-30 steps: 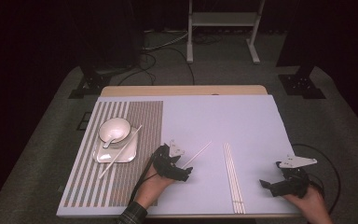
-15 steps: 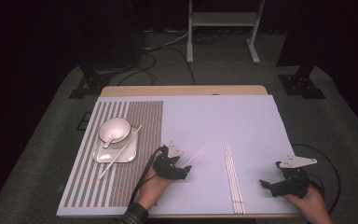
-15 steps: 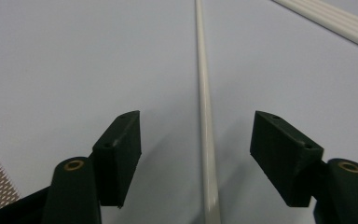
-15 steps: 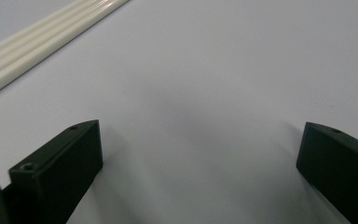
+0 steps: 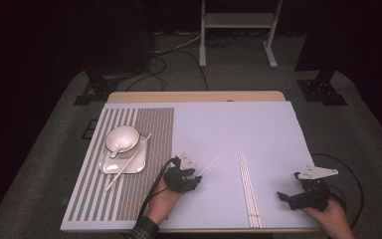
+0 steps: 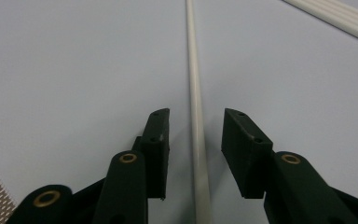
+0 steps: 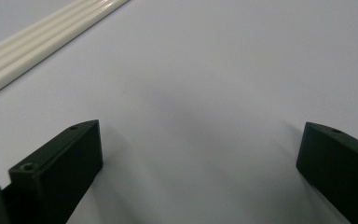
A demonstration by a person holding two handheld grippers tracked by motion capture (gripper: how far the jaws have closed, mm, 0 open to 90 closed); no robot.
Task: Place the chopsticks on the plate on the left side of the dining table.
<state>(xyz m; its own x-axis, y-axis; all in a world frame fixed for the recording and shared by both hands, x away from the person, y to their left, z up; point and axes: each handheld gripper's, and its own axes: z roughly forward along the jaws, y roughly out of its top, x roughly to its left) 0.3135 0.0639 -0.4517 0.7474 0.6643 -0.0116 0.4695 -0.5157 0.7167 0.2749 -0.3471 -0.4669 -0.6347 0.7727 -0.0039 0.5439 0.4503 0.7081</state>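
The high view looks forward and down from above the person's side, taking in the whole table (image 5: 258, 124) and the dark floor beyond. The left gripper view sits low and close over the tabletop, facing along a single white chopstick (image 6: 196, 116), with the bundle of chopsticks (image 6: 335, 18) at its upper right corner. The right gripper view is equally near the surface and shares that bundle (image 7: 42, 42) at its upper left, which the high view shows right of centre (image 5: 247, 186).

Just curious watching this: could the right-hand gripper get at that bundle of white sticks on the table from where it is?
Probably yes. The right gripper sits open beside the bundle of white sticks, with bare table between them.
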